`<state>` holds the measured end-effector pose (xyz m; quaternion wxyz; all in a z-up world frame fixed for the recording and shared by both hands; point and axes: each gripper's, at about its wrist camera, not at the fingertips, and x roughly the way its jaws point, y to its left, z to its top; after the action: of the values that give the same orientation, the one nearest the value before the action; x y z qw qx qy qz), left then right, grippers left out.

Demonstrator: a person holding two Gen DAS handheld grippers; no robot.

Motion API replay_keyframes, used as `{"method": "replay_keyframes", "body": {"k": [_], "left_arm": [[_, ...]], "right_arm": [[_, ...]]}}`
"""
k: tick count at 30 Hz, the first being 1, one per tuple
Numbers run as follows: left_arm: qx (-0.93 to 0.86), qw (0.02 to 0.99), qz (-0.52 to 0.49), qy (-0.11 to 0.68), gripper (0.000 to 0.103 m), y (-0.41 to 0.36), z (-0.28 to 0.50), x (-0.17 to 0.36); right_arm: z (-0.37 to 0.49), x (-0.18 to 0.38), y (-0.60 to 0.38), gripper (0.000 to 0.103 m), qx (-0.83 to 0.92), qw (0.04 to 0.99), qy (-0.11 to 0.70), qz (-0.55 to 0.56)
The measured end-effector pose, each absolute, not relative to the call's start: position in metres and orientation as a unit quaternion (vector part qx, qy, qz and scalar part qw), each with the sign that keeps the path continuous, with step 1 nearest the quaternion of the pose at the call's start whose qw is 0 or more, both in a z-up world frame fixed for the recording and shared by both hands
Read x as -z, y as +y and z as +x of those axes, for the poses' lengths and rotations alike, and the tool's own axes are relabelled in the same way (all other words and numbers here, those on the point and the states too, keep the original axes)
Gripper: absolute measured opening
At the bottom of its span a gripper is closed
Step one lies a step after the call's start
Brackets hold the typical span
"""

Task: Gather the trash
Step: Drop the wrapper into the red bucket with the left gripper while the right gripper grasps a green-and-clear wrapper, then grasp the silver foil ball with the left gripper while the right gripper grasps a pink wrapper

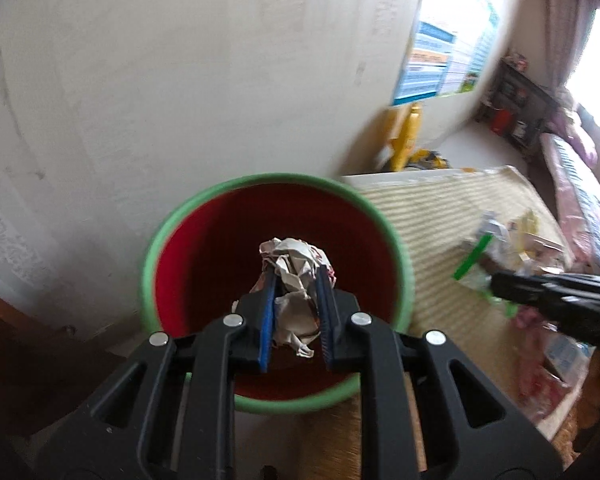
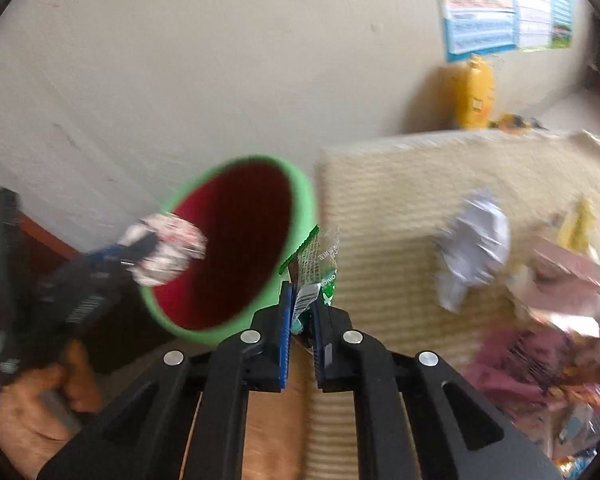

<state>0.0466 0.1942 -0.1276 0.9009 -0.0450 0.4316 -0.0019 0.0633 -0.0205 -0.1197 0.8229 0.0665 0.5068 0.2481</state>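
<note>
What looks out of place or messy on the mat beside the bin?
Loose trash litters the woven mat: a crumpled white paper and a heap of torn wrappers at its right edge. The red bin stands upright and looks undamaged. Both views are blurred, so finer detail cannot be told.

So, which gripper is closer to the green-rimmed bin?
Left. The left gripper, shut on a crumpled paper ball, hangs over the mouth of the bin. The right gripper, shut on a clear wrapper, is beside the rim, over the mat.
</note>
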Motion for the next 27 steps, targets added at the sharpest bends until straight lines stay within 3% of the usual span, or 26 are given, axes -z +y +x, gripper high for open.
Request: {"method": "replay_keyframes", "body": {"k": [5, 7, 8, 9, 18, 27], "left_arm": [[-0.021, 0.894, -0.052, 0.444, 0.021, 0.216, 0.055, 0.140], [-0.027, 0.894, -0.055, 0.444, 0.033, 0.221, 0.055, 0.142], [-0.029, 0.893, -0.058, 0.445, 0.040, 0.223, 0.055, 0.143], [-0.031, 0.894, -0.060, 0.443, 0.049, 0.225, 0.055, 0.143], [-0.034, 0.893, -0.063, 0.445, 0.057, 0.228, 0.054, 0.148], [-0.018, 0.896, -0.045, 0.441, 0.059, 0.208, 0.050, 0.140]], "right_arm": [[0.076, 0.114, 0.018, 0.011, -0.286, 0.810, 0.506, 0.077], [0.082, 0.116, 0.028, 0.024, -0.292, 0.810, 0.503, 0.075], [0.087, 0.118, 0.033, 0.040, -0.294, 0.810, 0.502, 0.079], [0.090, 0.117, 0.038, 0.047, -0.293, 0.811, 0.500, 0.084], [0.096, 0.115, 0.033, 0.049, -0.279, 0.820, 0.490, 0.098], [0.078, 0.105, -0.049, 0.064, -0.179, 0.860, 0.476, 0.036]]}}
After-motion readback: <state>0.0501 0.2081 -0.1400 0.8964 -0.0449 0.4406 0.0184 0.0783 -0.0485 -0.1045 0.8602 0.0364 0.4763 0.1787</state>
